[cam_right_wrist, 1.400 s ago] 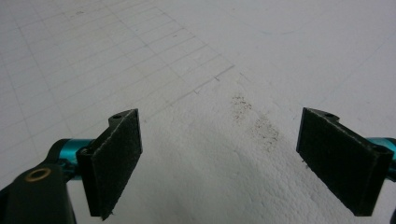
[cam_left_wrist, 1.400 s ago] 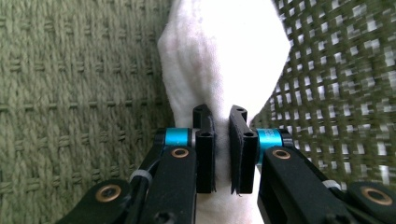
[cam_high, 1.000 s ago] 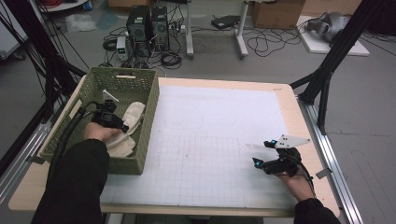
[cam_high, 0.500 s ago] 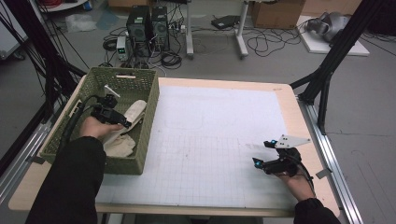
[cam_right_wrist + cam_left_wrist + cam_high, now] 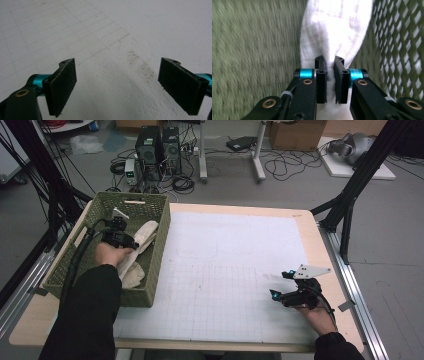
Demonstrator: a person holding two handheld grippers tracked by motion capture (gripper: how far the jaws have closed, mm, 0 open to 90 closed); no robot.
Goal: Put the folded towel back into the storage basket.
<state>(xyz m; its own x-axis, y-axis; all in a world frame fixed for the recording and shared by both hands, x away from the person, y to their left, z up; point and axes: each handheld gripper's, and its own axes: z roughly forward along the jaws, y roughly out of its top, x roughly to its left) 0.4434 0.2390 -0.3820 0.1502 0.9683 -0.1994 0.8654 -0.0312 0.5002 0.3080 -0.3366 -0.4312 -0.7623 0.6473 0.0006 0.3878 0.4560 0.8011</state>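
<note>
Counter: pale wood edge, white gridded mat over most of it. Beyond the far edge: grey floor, computer towers, loose cables, black frame legs.

Green woven basket: on the counter's left side. White cloth: lying inside the basket.

Left hand-held gripper: in the basket, just closed from a wider gap, now pinching the white cloth.

Right hand-held gripper: near right, low over the mat, gaping wide, nothing between. Unchanged since the earlier frame.

tool pinching white cloth, green basket
</note>
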